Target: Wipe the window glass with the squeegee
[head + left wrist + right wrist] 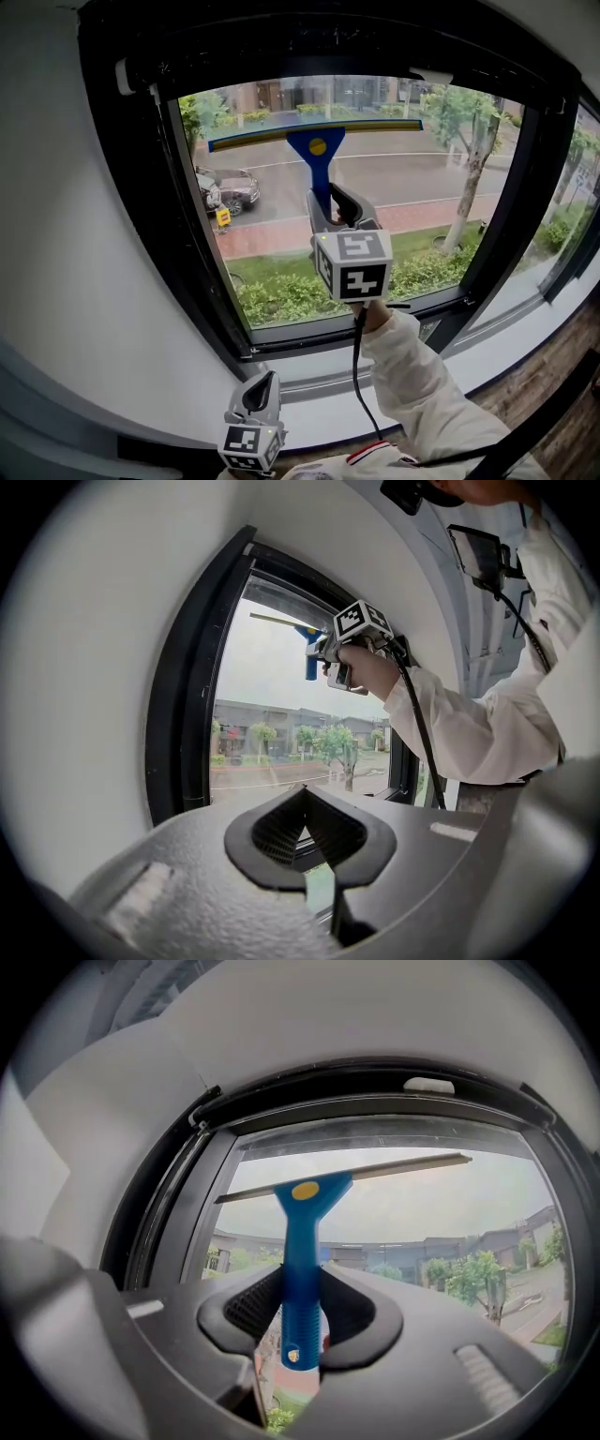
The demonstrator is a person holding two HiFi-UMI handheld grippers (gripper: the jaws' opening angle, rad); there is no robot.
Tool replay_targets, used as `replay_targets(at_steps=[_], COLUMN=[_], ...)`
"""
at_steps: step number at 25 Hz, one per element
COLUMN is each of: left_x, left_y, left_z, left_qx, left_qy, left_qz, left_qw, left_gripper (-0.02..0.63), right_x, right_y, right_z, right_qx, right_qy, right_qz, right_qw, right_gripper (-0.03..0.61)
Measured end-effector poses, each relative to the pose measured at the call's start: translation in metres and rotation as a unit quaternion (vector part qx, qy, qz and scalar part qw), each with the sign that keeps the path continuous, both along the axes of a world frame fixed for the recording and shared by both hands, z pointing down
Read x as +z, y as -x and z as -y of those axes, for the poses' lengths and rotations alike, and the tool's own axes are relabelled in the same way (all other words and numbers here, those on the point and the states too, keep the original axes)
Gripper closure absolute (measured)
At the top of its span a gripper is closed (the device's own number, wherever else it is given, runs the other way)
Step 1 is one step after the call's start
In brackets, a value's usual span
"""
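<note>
A: Your right hand-held gripper point(336, 208) is pinching the squeegee point(317, 148) by its handle. The jaws are pressed on either side of the ribbed lower part.

B: You hold it high. The blade lies against the window glass point(422, 197) near the top of the pane, just under the upper edge of the black frame point(202, 281). It runs nearly level across the left and middle of the pane.

A: Look at the tool itself. The handle is bright blue and straight, and it flares into a wedge-shaped head with a round yellow spot in it. The butt end carries a small pale mark that I can't read.

B: The crossbar above the head is long and thin. In your head view it shows a yellowish strip along its length.

A: Your left hand-held gripper point(263, 384) hangs low, below the sill and well apart from the squeegee. Its jaws are pressed together at the tips with nothing between them.

B: Your white sleeve point(422, 384) reaches up to the right one, and a black cable point(357, 375) runs down from it along your arm.

A: Through the glass you have a street, a dark car point(232, 187), a hedge and trees.
</note>
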State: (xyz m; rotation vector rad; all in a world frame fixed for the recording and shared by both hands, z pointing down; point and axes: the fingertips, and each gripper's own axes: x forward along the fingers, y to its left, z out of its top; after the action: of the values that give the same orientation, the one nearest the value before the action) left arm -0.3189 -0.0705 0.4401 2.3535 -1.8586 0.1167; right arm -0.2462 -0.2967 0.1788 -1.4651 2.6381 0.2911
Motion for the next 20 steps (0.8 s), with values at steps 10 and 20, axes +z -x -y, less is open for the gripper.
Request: replay_targets(at_steps=[10,20], left_x=[0.003,0.006], left_y=[-0.002,-0.008], left_z=[-0.004,-0.006], left_qx=[0.006,0.015], left_qy=[0.004,0.011], left_qz=[0.003,0.005], left_qw=[1.0000,0.9998], left_gripper=[0.614,0.614], right_x=[0.029,0.063], right_y=[0.002,-0.001], right_z=[0.003,0.004], right_qx=[-0.019,-0.026], right_qy=[0.056,0.095], right_qz=[-0.003,-0.008], right_qw=[0.998,0.995], right_gripper=[0.445,0.445])
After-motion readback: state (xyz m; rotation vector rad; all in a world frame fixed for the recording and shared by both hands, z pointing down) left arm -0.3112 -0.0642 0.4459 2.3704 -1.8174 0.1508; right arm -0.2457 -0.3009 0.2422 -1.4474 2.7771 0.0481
